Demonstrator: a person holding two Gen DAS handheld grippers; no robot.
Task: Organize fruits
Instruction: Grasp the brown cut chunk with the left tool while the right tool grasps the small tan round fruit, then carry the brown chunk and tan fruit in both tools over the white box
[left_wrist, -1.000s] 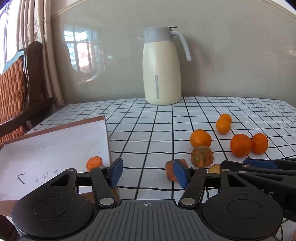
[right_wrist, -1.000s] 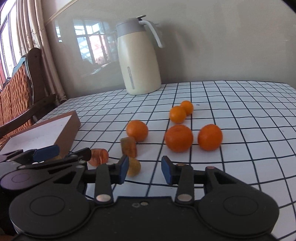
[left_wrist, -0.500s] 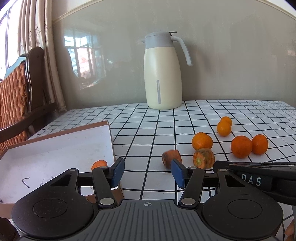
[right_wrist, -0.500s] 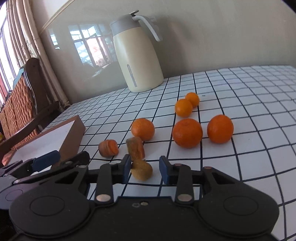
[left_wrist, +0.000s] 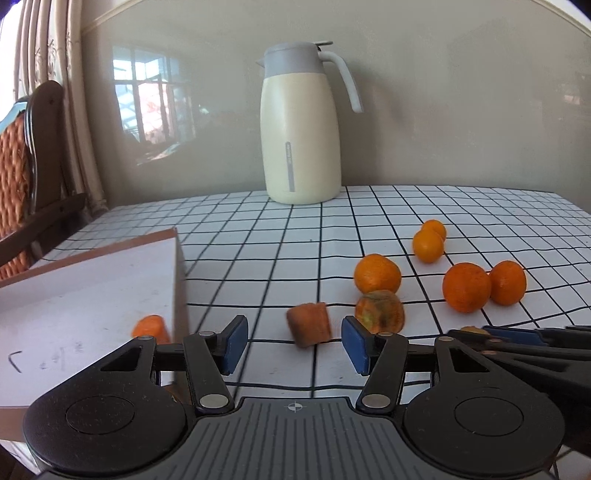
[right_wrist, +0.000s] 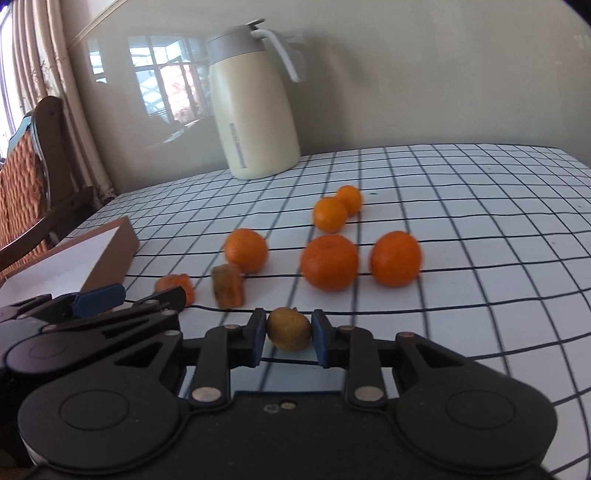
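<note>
The right gripper (right_wrist: 289, 338) has just been closing, and its blue pads now press on either side of a small yellow-brown fruit (right_wrist: 289, 329), which sits between them just above the checked tablecloth (right_wrist: 461, 229). The left gripper (left_wrist: 291, 343) stands with its jaws apart and nothing between them — an orange-brown piece (left_wrist: 309, 324) lies on the cloth just beyond the gap, untouched.

Take the cream jug (left_wrist: 300, 125) at the back of the table as the mark. In front of it and a little to the right lie two small oranges (right_wrist: 330, 214), touching one another. Nearer still come three bigger oranges (right_wrist: 329, 262): one alone on the jug's side, two close together farther right. In front of the lone orange sits a mottled brown-orange fruit (left_wrist: 379, 311), touching or nearly touching it, with the orange-brown piece just to its left.

Well to the left of the jug and toward the near edge lies a shallow cardboard box (left_wrist: 92, 295) with a white inside — one orange piece (left_wrist: 149, 328) rests in it, against the wall nearest the fruit. A wooden chair (left_wrist: 33, 177) stands off the table's left side.
</note>
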